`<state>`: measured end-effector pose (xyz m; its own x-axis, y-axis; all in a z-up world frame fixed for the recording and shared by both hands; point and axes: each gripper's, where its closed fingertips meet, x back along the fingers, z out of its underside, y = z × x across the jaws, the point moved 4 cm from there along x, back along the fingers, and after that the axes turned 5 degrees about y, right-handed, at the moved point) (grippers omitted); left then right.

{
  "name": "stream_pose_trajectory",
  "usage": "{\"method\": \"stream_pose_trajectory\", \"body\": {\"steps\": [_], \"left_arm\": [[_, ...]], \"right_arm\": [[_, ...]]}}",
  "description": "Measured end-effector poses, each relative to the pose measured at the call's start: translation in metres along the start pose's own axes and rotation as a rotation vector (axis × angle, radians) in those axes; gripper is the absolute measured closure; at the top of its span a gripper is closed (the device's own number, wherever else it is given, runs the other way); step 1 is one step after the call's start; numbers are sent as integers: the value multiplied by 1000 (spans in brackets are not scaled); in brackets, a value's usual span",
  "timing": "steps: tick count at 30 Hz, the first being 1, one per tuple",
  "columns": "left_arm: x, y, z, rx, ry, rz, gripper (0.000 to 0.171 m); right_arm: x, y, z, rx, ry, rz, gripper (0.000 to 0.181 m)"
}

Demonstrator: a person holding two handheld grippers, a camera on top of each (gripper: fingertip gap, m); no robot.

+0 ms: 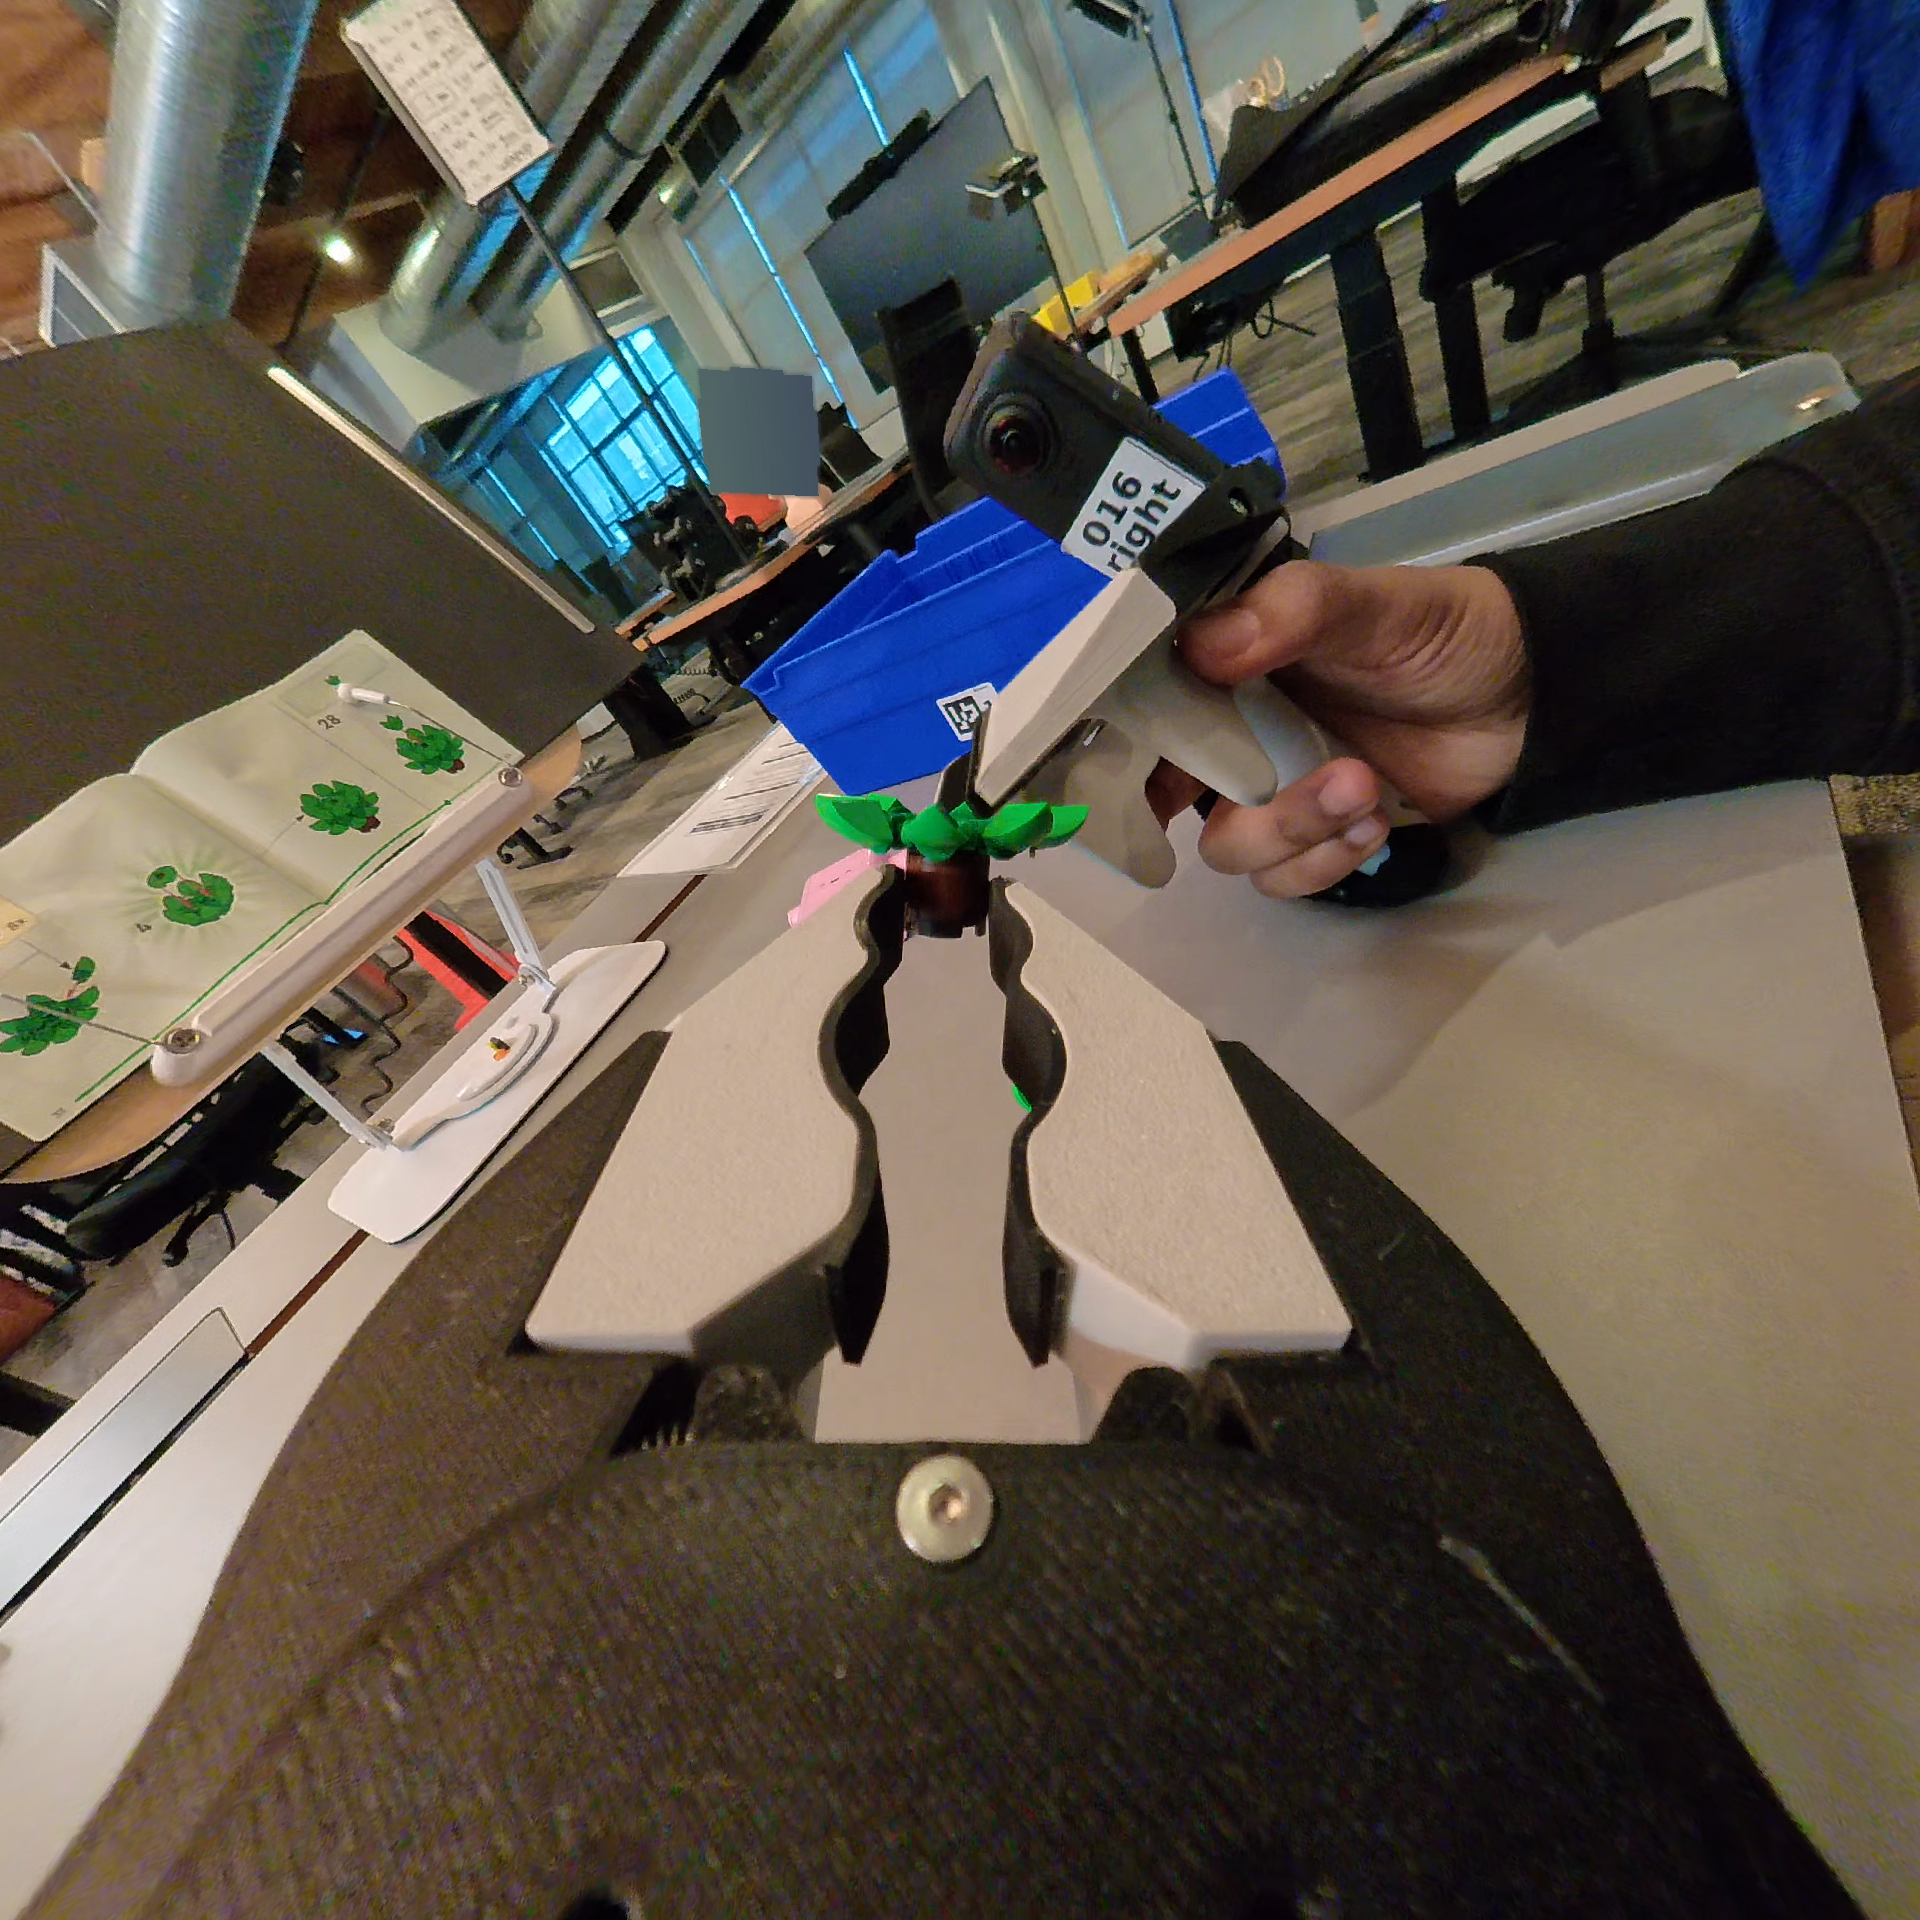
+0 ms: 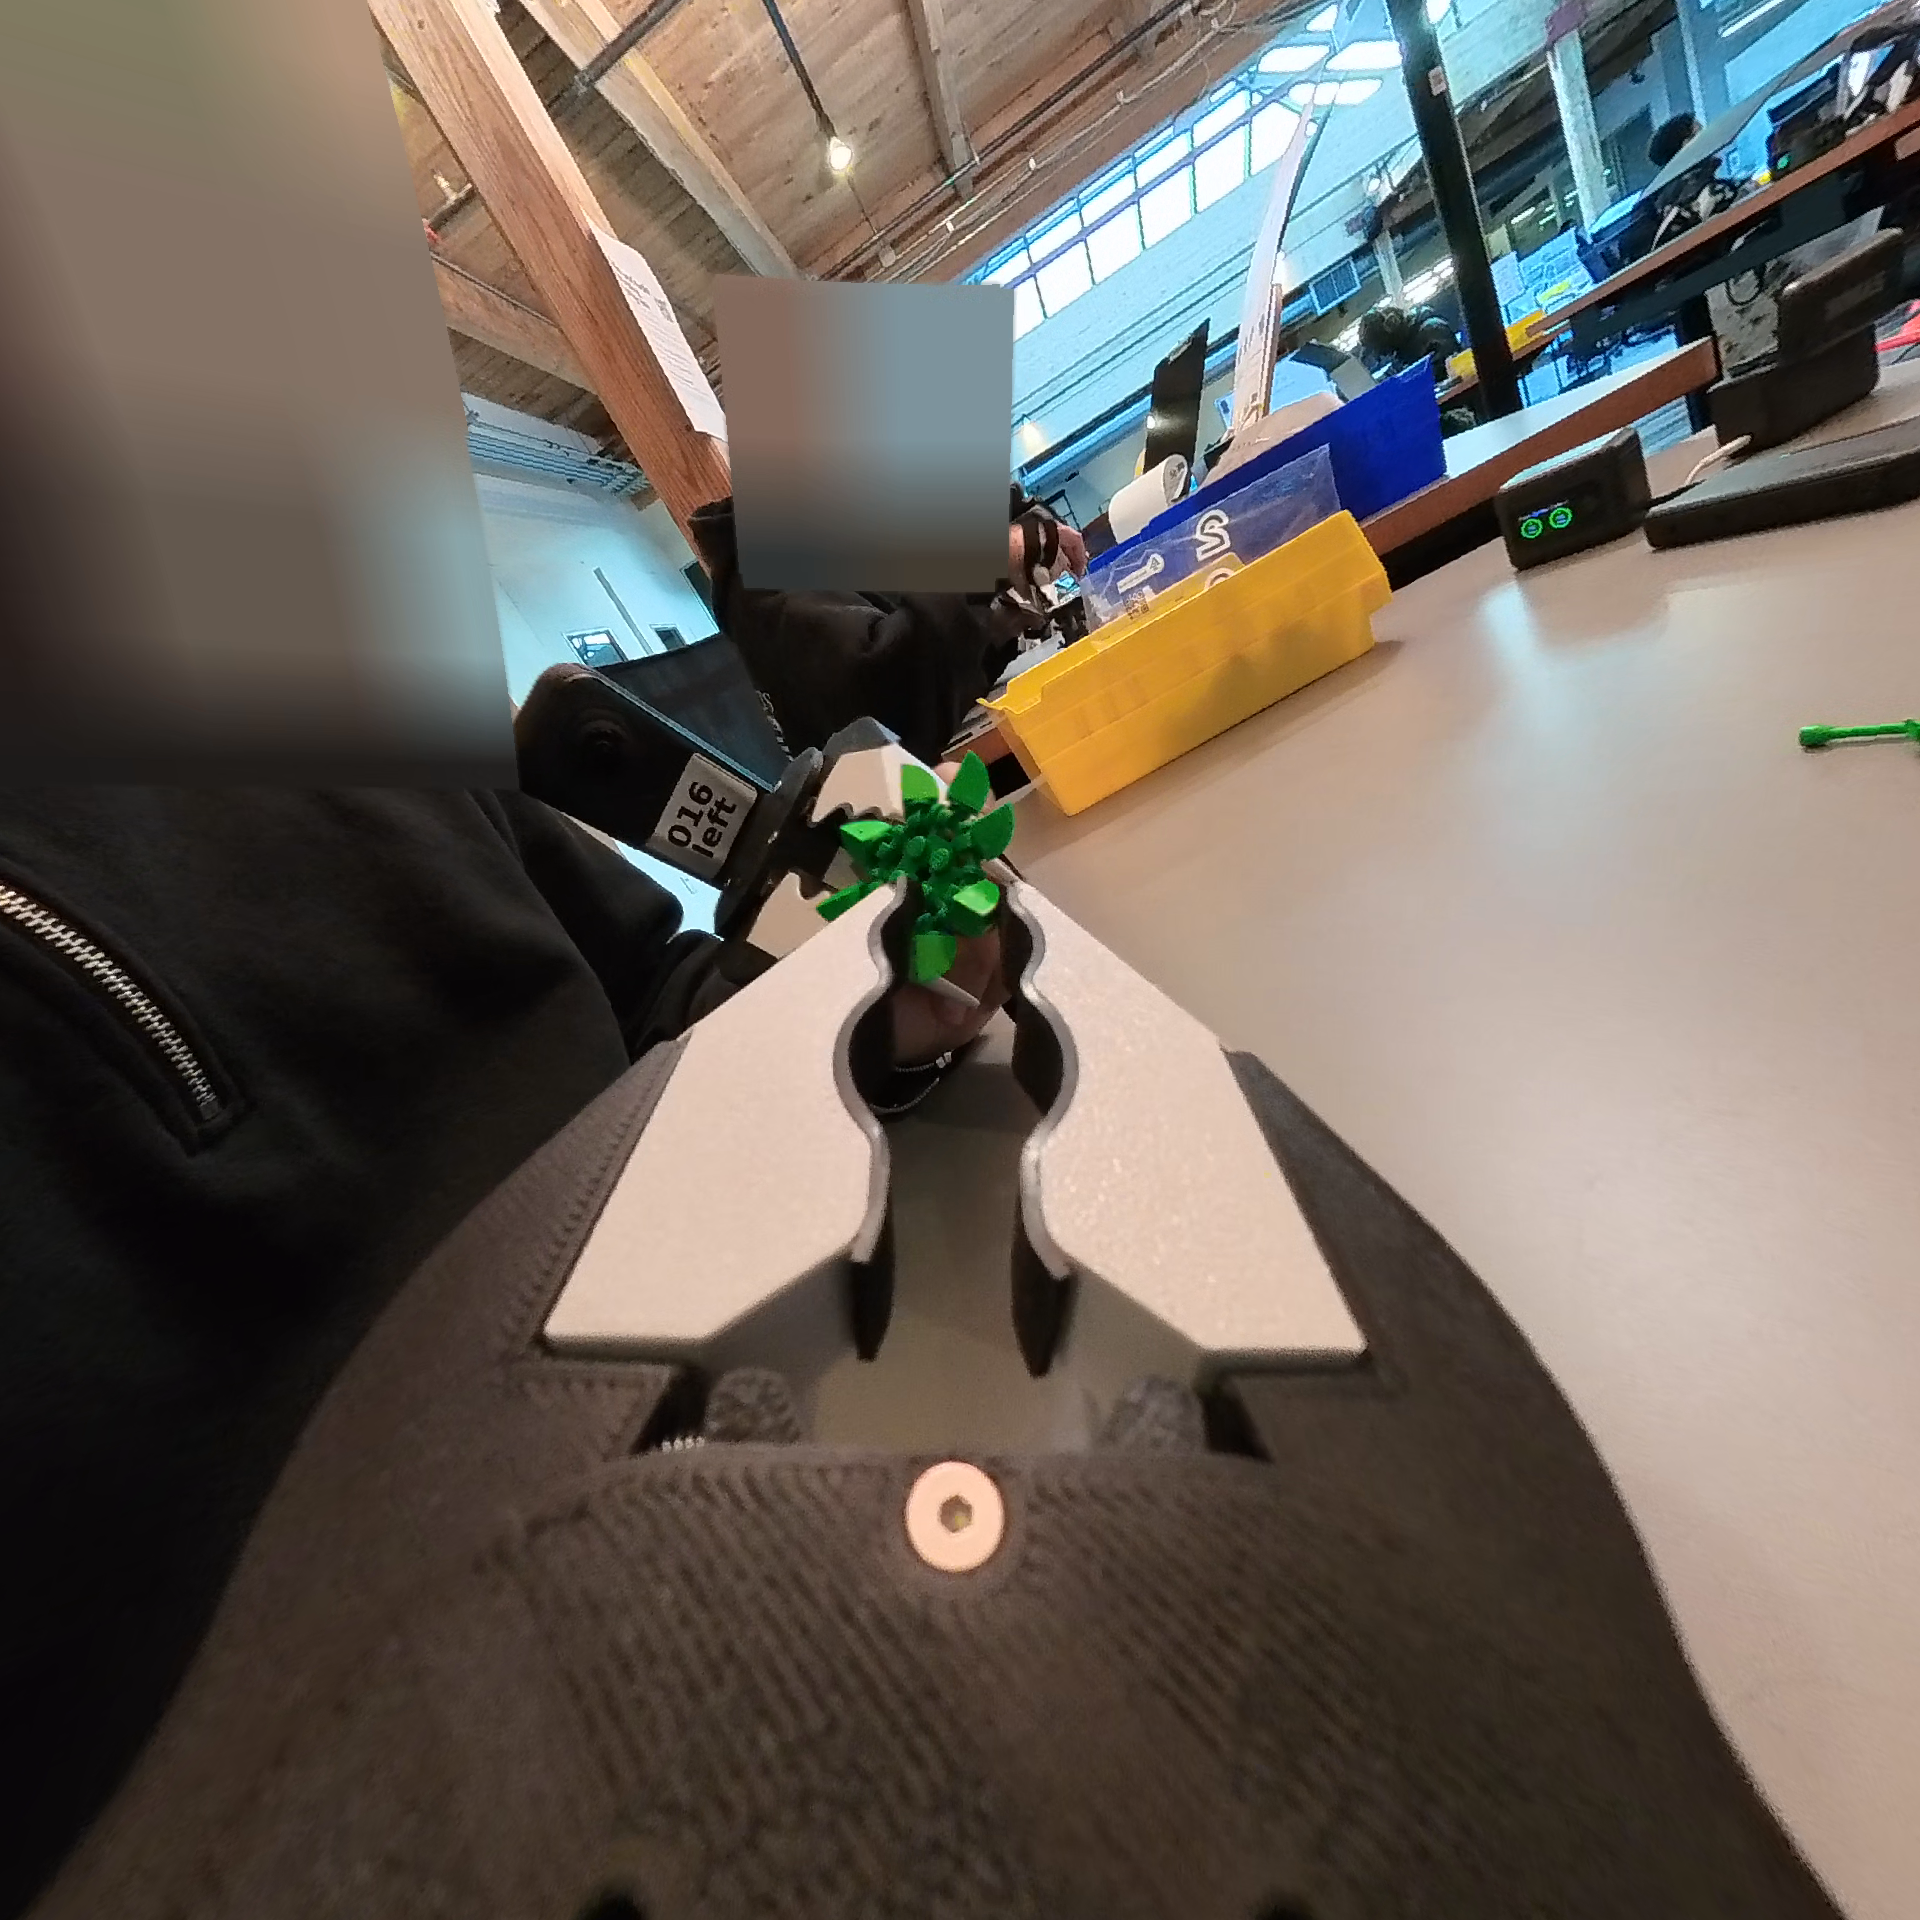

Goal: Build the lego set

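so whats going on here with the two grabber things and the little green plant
A person is building a small lego plant with a handheld gripper in each hand. The left gripper pinches the plant's dark brown base, holding it above the table. The right gripper has its fingertips at the green leaves; whether it grips a leaf there is hard to tell. An open instruction booklet sits on a stand to the left, a blue bin behind.

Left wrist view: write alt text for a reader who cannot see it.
The left gripper pinches the dark base of a green leafy lego plant while the right gripper, in a hand, reaches its leaves. Behind are a blue bin and an open instruction booklet.
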<state>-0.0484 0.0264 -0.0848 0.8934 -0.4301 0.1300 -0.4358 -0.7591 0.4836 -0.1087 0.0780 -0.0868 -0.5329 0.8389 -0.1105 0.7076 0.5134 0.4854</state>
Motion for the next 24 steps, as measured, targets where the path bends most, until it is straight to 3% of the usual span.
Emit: {"method": "stream_pose_trajectory", "body": {"steps": [24], "left_arm": [[-3, -1, 4, -3, 7, -14, 157]], "right_arm": [[4, 0, -4, -12, -32, -3, 176]]}}
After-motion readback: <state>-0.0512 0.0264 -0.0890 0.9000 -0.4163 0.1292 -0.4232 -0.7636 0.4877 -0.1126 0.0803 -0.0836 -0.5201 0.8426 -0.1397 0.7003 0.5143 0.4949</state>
